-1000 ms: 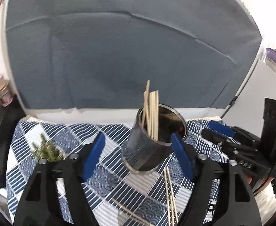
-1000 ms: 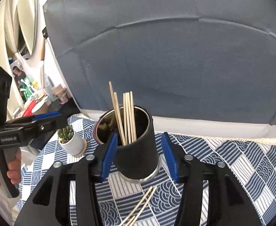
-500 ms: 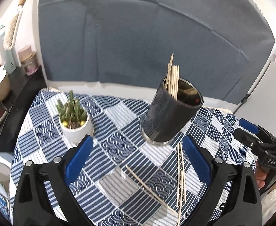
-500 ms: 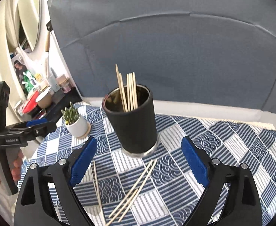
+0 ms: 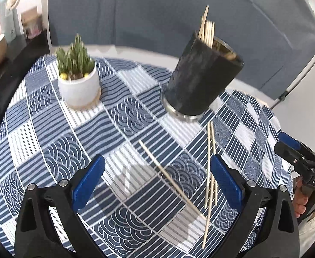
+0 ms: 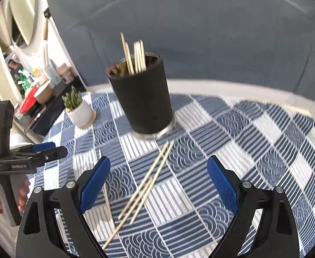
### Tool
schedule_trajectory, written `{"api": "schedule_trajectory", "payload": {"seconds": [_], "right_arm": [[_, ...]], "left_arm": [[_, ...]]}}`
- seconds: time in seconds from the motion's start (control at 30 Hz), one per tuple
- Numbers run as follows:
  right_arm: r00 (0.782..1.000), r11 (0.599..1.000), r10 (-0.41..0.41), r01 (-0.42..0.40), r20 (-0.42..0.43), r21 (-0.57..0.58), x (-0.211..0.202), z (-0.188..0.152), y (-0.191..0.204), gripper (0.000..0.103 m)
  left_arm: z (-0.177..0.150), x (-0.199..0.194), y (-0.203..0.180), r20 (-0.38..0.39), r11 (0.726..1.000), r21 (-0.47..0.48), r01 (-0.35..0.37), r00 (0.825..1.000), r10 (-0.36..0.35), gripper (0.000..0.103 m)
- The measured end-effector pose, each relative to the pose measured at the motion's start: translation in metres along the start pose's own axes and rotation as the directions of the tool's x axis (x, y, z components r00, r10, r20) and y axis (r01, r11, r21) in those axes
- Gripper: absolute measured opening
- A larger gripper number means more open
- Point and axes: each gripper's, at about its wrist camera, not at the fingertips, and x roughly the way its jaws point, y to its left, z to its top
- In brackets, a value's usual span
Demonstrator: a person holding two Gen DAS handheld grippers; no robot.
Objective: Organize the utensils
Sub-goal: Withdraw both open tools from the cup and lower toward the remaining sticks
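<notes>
A black cup (image 5: 202, 79) (image 6: 143, 99) with a metal base stands on the patterned tablecloth (image 5: 75, 129) and holds several wooden chopsticks (image 6: 136, 58). More loose chopsticks (image 5: 210, 167) (image 6: 148, 182) lie on the cloth in front of it. One single stick (image 5: 168, 176) lies apart, diagonally. My left gripper (image 5: 157, 180) hangs open above the loose sticks, nothing between its blue pads. My right gripper (image 6: 159, 182) is also open over the same sticks, touching none. Each gripper shows at the edge of the other's view, as my left gripper (image 6: 50, 150) and my right gripper (image 5: 290, 146), hand-held.
A small cactus in a white pot (image 5: 78, 79) (image 6: 79, 109) stands left of the cup. A grey backdrop (image 6: 200, 32) rises behind the table. Jars and bowls crowd a dark shelf (image 6: 41, 94) at the far left. The table's rim (image 5: 136, 49) runs behind the cloth.
Both grippers have opened away from the cup, pulled back and sunk toward the cloth. The cup now stands farther off, and the loose chopsticks lie between the fingers of each.
</notes>
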Motion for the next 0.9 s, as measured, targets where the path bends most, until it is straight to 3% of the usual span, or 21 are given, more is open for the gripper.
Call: {"api": "schedule_trajectory", "payload": {"seconds": [0.37, 0.9], "right_arm": [[0.981, 0.997, -0.077, 0.073, -0.176, -0.024, 0.059, -0.044, 0.000, 0.087], [0.952, 0.984, -0.171, 0.177, -0.255, 0.004, 0.123, -0.024, -0.017, 0.087]], "left_arm": [[-0.014, 0.049, -0.006, -0.120, 0.999, 0.011, -0.052, 0.991, 0.053, 0.096], [-0.009, 0.095, -0.007, -0.209, 0.982, 0.018, -0.187, 0.960, 0.187, 0.096]]}}
